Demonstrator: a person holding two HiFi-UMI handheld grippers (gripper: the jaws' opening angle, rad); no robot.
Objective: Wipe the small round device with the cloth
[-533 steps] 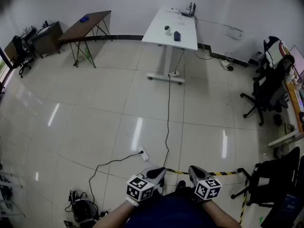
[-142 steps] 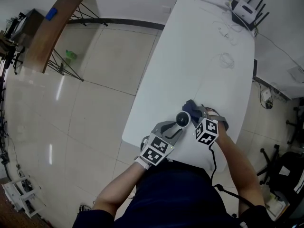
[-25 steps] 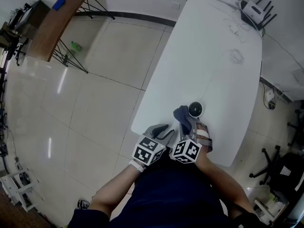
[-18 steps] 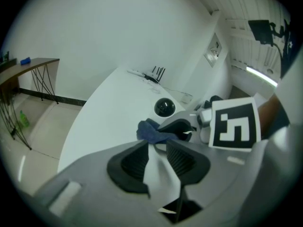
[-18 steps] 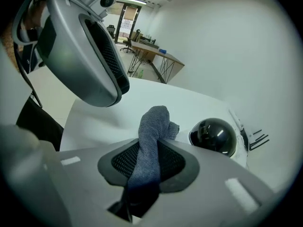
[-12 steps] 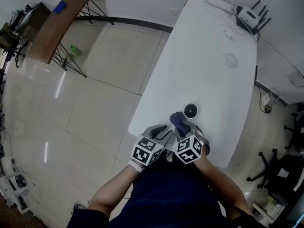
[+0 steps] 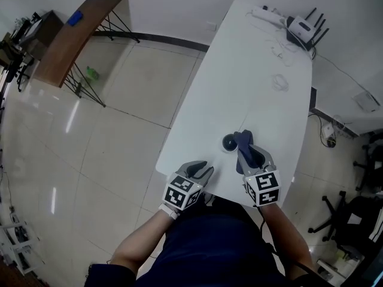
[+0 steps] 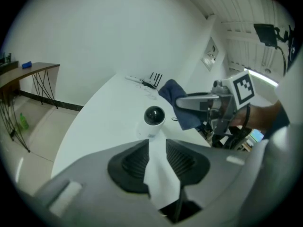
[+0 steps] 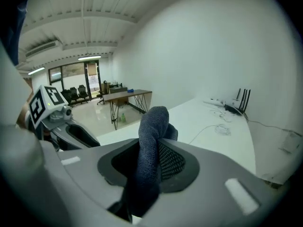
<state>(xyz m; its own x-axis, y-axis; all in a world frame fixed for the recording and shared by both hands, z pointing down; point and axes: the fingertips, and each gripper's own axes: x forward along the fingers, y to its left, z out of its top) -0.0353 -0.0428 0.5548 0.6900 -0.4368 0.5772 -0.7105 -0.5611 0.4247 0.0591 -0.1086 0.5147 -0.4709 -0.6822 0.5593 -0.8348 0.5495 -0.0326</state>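
Near the front edge of the counter (image 7: 263, 88), the small round device (image 7: 229, 142) stands upright, at about 1 o'clock from the left claw (image 7: 203, 171). The change is on the other side. Half a second ago the right claw (image 7: 256, 155) sat tight beside the left one, with the cloth (image 7: 244, 140) bunched at the device's 7 o'clock. Now it has swung outward and lifted, and the cloth sits at the device's 3 o'clock, just beside it. Whether fabric touches the housing I cannot tell; the left gripper view hints at a thin gap.

The right claw is clamped on the cloth, a dark blue fold standing up between its pads. The left claw's jaws have just narrowed a little and stand apart with nothing between them. The device is just beyond their tips, unheld.

I read this as a pass round the device from its front to its right flank. Wiping seems under way rather than finished, and the far side and top likely remain.
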